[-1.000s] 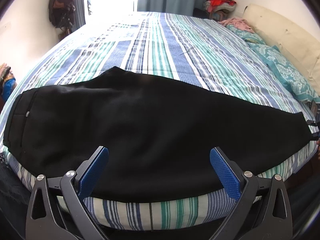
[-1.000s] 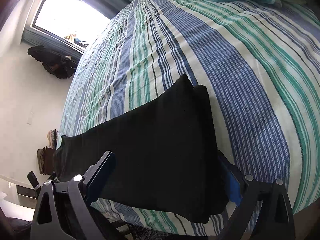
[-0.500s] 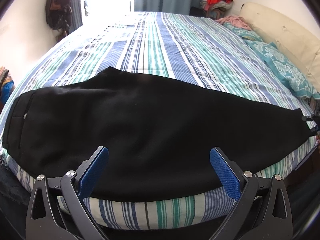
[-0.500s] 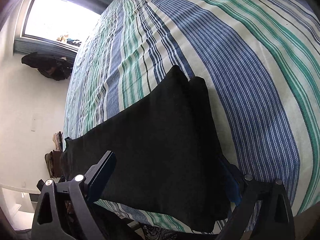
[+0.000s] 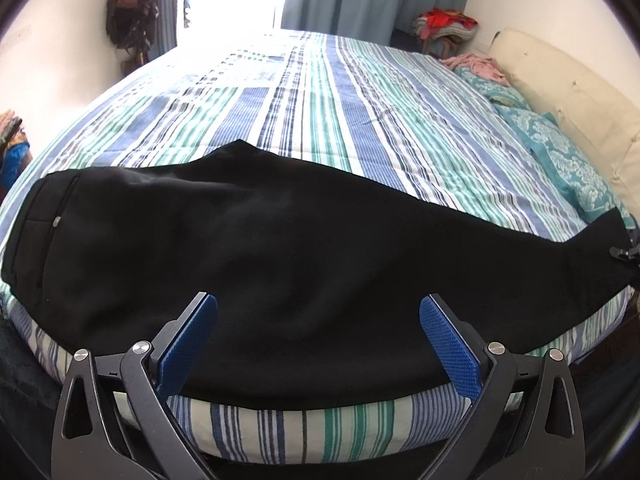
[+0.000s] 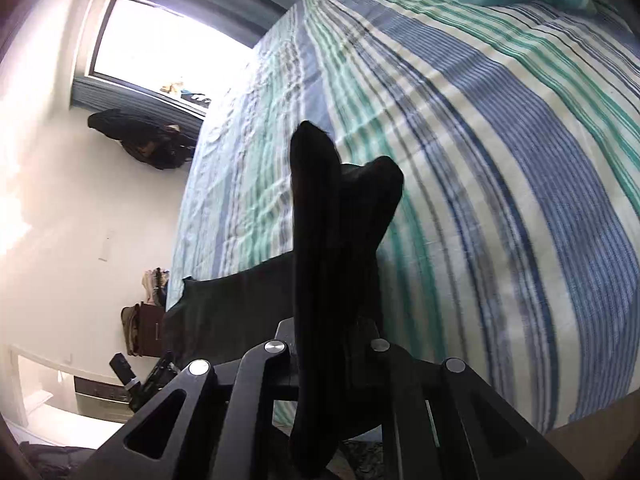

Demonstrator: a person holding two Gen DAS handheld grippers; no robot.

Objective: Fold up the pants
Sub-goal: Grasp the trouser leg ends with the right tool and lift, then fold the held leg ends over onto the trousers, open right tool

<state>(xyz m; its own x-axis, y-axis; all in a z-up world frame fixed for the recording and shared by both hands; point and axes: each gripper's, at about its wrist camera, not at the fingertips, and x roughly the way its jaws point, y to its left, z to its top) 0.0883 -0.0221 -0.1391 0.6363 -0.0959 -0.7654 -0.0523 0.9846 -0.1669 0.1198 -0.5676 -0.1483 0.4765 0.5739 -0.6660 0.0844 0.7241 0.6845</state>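
The black pants (image 5: 280, 248) lie flat along the near edge of the striped bed (image 5: 360, 92), already doubled so one leg sits on the other. Their long line runs side to side in the left view: the waist is at 9 o'clock and the leg ends are at 3 o'clock.

The right tongs (image 6: 332, 344) have just snapped closed, and the leg ends are pinched between them. The cloth stands up out of the tongs toward 12 o'clock in the right view, so that end looks lifted off the bed.

The left tongs (image 5: 318, 344) are spread wide and hold nothing. They hang over the middle of the pants, at 6 o'clock.

I think the step in hand is folding the legs over. Next, the right tongs should carry the leg ends across to the waist. The left tongs could press the middle down so the pants do not slide.
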